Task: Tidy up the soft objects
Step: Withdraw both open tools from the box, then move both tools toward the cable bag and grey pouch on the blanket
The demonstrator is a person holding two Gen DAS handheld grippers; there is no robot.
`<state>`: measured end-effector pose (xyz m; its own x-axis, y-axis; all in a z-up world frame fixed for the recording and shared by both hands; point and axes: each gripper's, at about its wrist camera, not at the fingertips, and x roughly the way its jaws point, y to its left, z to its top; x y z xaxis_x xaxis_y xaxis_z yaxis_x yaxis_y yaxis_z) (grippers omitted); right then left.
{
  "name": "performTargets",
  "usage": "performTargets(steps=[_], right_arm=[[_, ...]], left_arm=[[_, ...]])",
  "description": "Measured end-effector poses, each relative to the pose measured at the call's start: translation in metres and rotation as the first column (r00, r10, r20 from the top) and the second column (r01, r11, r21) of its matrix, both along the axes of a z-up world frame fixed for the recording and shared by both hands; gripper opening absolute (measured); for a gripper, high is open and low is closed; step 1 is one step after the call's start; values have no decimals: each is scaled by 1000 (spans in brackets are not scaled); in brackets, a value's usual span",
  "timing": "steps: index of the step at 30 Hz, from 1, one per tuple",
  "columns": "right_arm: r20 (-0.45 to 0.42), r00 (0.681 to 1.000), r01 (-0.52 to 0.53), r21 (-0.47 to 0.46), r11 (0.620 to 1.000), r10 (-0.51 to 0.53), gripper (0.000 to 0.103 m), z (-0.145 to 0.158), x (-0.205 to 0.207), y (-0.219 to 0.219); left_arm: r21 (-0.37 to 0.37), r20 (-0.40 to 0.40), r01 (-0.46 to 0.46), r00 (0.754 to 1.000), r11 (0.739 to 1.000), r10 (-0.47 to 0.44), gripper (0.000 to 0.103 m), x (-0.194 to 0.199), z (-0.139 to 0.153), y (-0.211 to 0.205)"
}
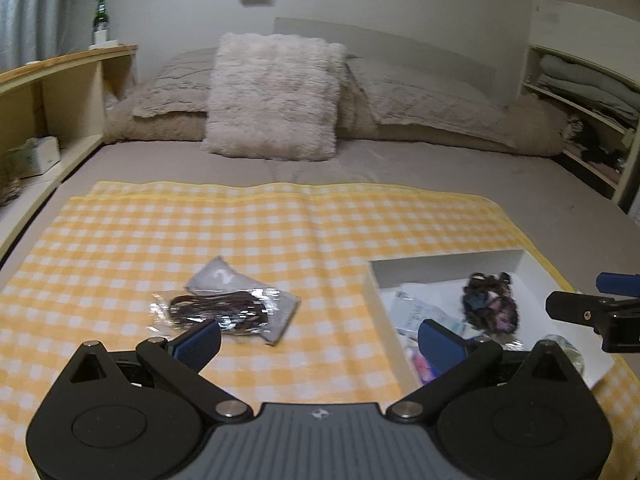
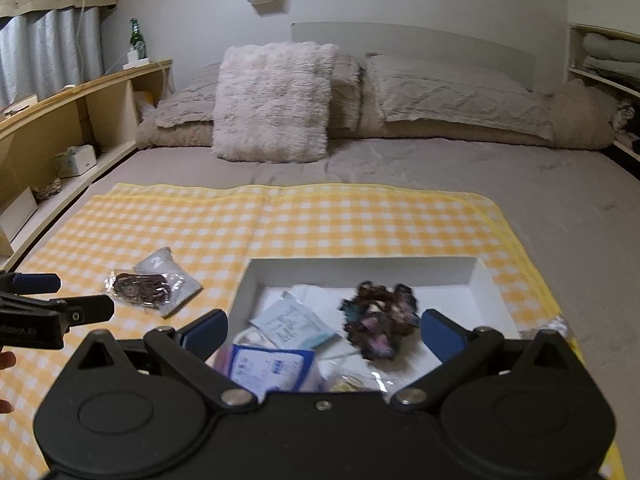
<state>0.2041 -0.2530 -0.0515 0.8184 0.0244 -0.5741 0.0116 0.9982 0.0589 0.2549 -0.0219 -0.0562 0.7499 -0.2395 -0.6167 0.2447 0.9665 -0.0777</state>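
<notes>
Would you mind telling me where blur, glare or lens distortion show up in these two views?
Left wrist view: the dark scrunchie in the white box is smeared by blur; the clear packet glints; the shelf bows from the fisheye. Right wrist view: the scrunchie is again blurred, and the dim room leaves the fluffy pillow soft.

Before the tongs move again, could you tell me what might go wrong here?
1. The clear packet lies on top of the grey pouch; pinching it may drag or lift both.
2. The white box is already crowded, so items could spill.
3. The dark scrunchie looks blurred, possibly unsettled, near the open right tongs.
</notes>
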Motion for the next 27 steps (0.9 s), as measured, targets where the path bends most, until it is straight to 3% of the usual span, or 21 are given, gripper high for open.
performTargets(steps=[20,27], right_arm=[[2,989,-147,-8,989,147,103,-1,68,91],[-3,983,-185,7,983,185,103,-8,93,122]], left_arm=[[87,24,-229,973,970,228,103,20,-13,98],[93,-9,-287,957,953,289,103,40,-20,117]])
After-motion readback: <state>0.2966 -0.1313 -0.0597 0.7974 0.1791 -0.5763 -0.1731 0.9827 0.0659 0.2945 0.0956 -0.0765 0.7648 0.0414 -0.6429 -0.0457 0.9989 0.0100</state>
